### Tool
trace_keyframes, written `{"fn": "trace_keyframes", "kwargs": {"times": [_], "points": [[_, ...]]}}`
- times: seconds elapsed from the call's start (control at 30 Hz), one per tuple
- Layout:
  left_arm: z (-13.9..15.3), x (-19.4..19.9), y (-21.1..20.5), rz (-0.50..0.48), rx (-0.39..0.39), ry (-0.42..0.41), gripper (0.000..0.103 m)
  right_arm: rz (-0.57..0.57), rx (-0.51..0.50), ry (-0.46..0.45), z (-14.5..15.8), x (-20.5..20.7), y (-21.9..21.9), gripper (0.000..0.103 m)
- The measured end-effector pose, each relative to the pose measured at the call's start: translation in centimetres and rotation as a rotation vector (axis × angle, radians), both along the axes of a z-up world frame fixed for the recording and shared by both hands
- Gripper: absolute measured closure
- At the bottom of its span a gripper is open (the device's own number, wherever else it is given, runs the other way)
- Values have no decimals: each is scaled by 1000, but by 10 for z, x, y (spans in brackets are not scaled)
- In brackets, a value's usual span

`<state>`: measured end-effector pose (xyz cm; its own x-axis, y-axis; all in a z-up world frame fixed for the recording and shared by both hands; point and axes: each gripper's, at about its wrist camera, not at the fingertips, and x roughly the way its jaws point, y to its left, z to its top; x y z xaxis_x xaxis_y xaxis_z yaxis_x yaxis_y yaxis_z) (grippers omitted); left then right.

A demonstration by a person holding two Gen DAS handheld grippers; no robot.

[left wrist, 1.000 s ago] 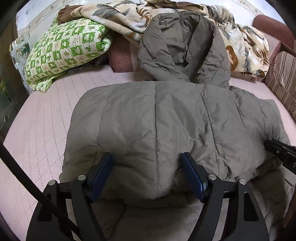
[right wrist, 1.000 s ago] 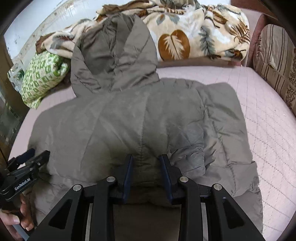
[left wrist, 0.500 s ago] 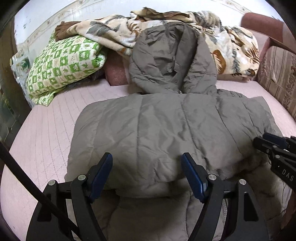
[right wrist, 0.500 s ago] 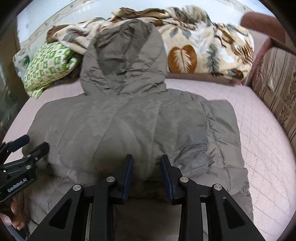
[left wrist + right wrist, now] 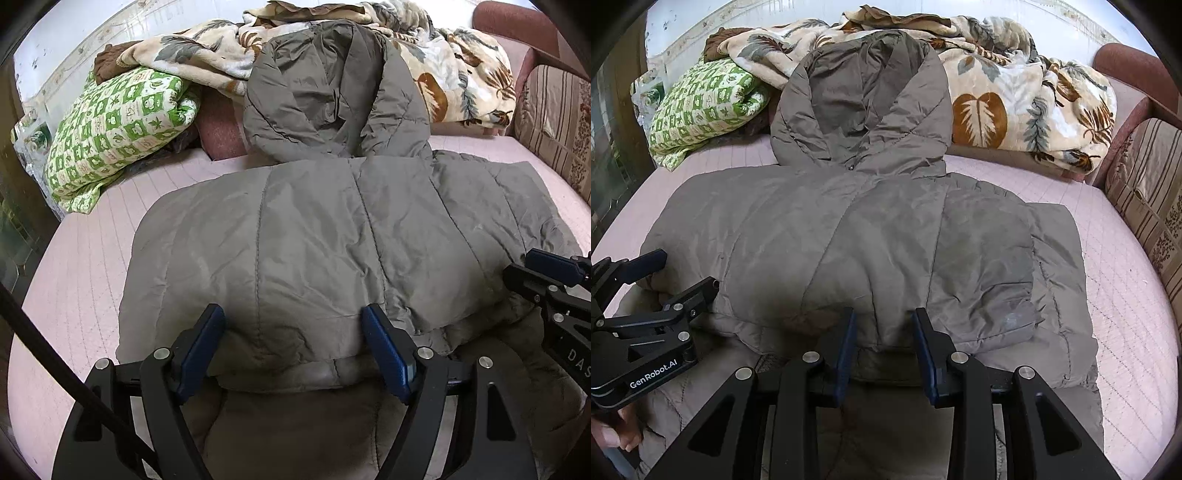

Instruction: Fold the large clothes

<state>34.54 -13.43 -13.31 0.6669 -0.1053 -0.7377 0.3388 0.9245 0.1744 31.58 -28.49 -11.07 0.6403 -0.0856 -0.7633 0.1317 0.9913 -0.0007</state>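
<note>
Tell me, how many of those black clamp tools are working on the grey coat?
2. The left gripper grips the coat at its folded near edge toward the green pillow's side; the right gripper pinches the same edge further right. None seem hidden.

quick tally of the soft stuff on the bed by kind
coat: 1
green checked quilt: 1
leaf-print blanket: 1
total: 3
</note>
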Motion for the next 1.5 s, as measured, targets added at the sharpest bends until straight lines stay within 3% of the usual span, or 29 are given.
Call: {"fn": "trace_keyframes", "kwargs": {"times": [0.43, 0.87, 1.03, 1.2, 1.37, 1.5], "points": [[1, 0, 2, 6, -3, 3, 24, 1, -20, 21, -5, 4, 3, 67], [32, -9, 30, 51, -81, -23, 24, -46, 53, -23, 28, -36, -13, 65], [37, -12, 40, 65, -80, -40, 24, -108, 46, 19, 20, -61, -20, 65], [36, -11, 51, 75, -100, -14, 24, -173, 126, 83, 3, -83, -25, 65], [36, -7, 64, 103, -140, 13, 24, -193, 88, 150, -17, -94, -12, 62], [43, -7, 72, 114, -186, 9, 24, -173, 75, 161, -4, -95, -7, 62]]}}
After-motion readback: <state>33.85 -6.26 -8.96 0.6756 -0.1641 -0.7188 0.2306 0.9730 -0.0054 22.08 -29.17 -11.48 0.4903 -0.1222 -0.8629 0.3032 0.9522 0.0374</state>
